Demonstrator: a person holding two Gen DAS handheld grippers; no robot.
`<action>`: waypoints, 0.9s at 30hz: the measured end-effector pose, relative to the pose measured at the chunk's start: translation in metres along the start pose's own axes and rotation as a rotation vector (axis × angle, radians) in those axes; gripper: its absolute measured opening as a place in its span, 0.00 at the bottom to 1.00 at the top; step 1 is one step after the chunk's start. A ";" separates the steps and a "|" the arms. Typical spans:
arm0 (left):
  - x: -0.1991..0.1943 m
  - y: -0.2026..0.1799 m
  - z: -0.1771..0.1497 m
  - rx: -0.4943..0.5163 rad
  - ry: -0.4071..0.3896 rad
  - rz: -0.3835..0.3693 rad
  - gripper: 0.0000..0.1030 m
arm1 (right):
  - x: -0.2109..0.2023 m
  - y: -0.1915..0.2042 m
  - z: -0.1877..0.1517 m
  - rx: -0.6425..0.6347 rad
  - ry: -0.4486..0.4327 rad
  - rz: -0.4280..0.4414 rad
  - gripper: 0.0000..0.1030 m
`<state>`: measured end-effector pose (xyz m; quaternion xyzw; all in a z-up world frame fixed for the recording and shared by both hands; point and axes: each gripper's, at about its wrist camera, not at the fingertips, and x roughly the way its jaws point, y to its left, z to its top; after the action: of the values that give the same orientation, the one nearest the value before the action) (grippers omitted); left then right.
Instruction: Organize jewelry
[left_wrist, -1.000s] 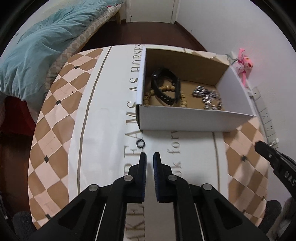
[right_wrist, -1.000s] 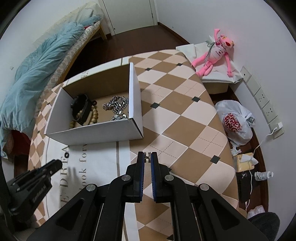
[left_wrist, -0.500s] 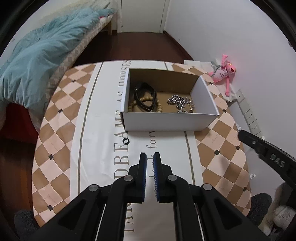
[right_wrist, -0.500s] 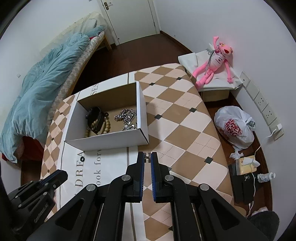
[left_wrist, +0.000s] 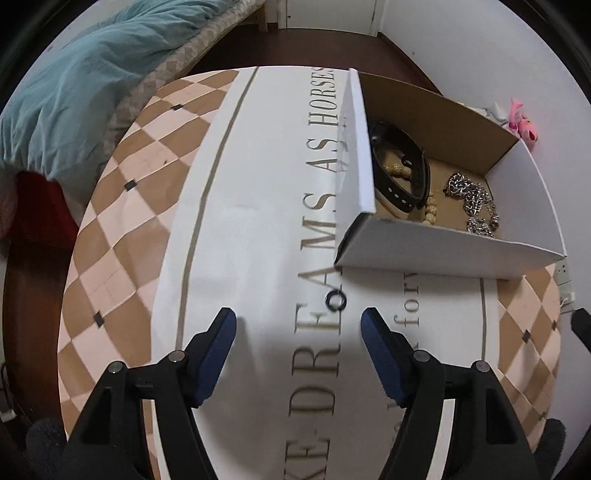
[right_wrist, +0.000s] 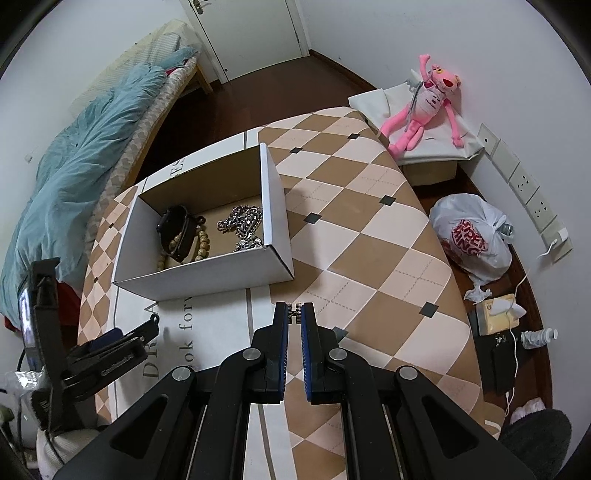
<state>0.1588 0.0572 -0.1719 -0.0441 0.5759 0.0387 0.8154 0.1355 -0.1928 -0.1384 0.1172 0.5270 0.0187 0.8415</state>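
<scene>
A small black ring (left_wrist: 335, 300) lies on the printed cloth just in front of the white cardboard box (left_wrist: 436, 251). My left gripper (left_wrist: 298, 325) is open low over the cloth, the ring just ahead between its fingertips. The box (right_wrist: 207, 271) holds a black strap (right_wrist: 177, 230), a wooden bead bracelet (right_wrist: 201, 245) and a silver chain (right_wrist: 243, 223). My right gripper (right_wrist: 294, 314) is shut and empty above the cloth, near the box's front right corner. The left gripper also shows in the right wrist view (right_wrist: 110, 350).
The checkered cloth (right_wrist: 369, 240) covers a round table. A bed with a teal duvet (left_wrist: 74, 85) stands at the left. A pink plush toy (right_wrist: 424, 103), a plastic bag (right_wrist: 472, 236) and floor clutter lie beyond the table's right edge.
My left gripper has opened wide and dropped closer to the cloth near the black ring. My right gripper has risen and pulled back a little, staying shut.
</scene>
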 end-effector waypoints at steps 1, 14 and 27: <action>0.002 -0.003 0.001 0.013 -0.004 0.006 0.65 | 0.001 -0.001 0.001 0.001 0.000 -0.003 0.07; -0.003 -0.022 0.000 0.103 -0.057 -0.026 0.10 | 0.001 -0.006 0.011 0.005 -0.006 -0.011 0.07; -0.090 -0.032 0.043 0.053 -0.116 -0.267 0.10 | -0.037 0.022 0.054 -0.033 -0.040 0.150 0.07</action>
<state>0.1727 0.0292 -0.0719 -0.0965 0.5177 -0.0826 0.8461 0.1694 -0.1866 -0.0788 0.1427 0.4996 0.0883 0.8499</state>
